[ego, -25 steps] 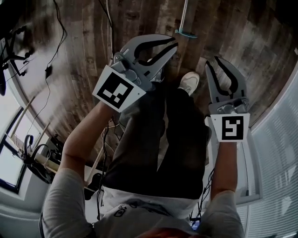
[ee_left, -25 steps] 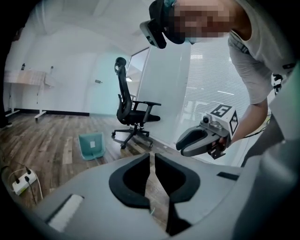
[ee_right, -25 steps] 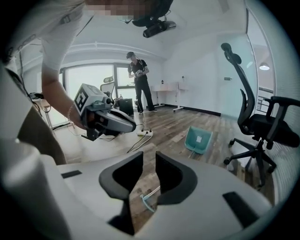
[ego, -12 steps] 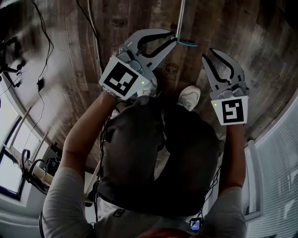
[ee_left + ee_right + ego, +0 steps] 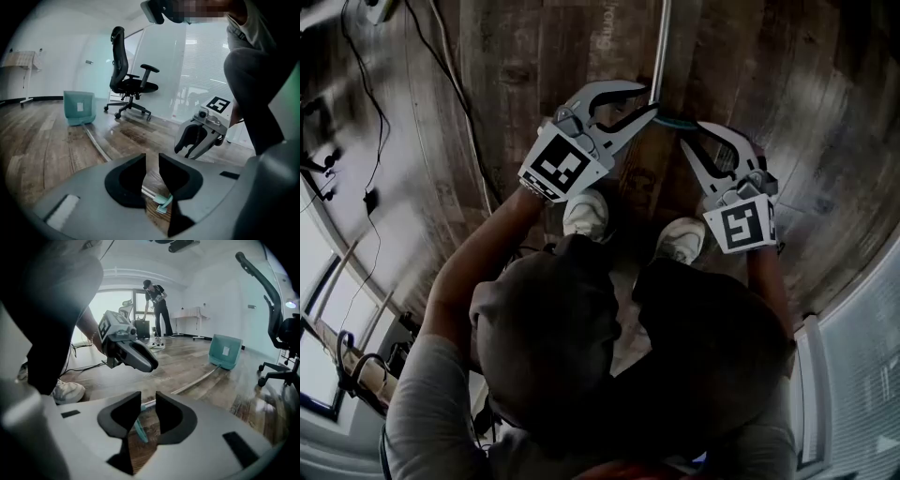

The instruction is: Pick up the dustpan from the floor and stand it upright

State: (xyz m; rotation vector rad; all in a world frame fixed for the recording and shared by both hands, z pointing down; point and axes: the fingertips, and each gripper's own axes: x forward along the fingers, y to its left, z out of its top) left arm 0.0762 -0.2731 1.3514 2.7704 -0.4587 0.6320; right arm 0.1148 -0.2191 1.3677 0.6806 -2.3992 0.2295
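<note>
The left gripper (image 5: pixel 152 157) jaws stand narrowly apart, having just been opening, gripping nothing. The teal handle tip (image 5: pixel 164 204) lies on the floor (image 5: pixel 562 47) below their gap. The right gripper (image 5: pixel 148 395) jaws, also just opening and empty, frame that same tip. The dustpan (image 5: pixel 224 351) lies flat, its metal handle (image 5: pixel 662 47) running off toward the office chair (image 5: pixel 126 86). Widen one pair, straddle the handle squarely behind the tip, then clamp firmly before lifting.

Your head camera looks steeply down at the floor (image 5: pixel 562 47), with the left gripper (image 5: pixel 649 97) and right gripper (image 5: pixel 692 134) near mid-frame. Each gripper camera rides close behind its own jaws, low, facing along them. Both share the dustpan handle's teal end (image 5: pixel 164 202) just past the jaw tips and the pan (image 5: pixel 226 351) far ahead.
</note>
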